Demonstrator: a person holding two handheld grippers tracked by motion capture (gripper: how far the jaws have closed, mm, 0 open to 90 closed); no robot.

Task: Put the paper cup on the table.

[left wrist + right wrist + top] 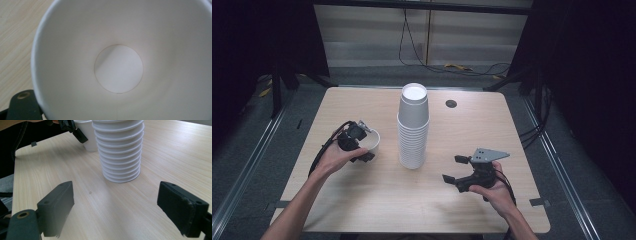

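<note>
A tall stack of white paper cups (413, 127) stands upside down in the middle of the wooden table (362, 200). Left of it a single white cup (374, 140) sits upright. My left gripper (362, 145) is at that cup, shut on it. The left gripper view looks straight down into the single cup (117, 62), with one black jaw against its outer wall at the lower left. My right gripper (451, 168) rests low at the right front, open and holding nothing. Its view faces the stack (120, 150) and the single cup (88, 135) beyond it.
A small round dark hole (451, 103) sits in the tabletop at the back right of the stack. Cables (452, 67) lie on the floor beyond the table's far edge. Bare wood stretches between my right gripper (115, 210) and the stack.
</note>
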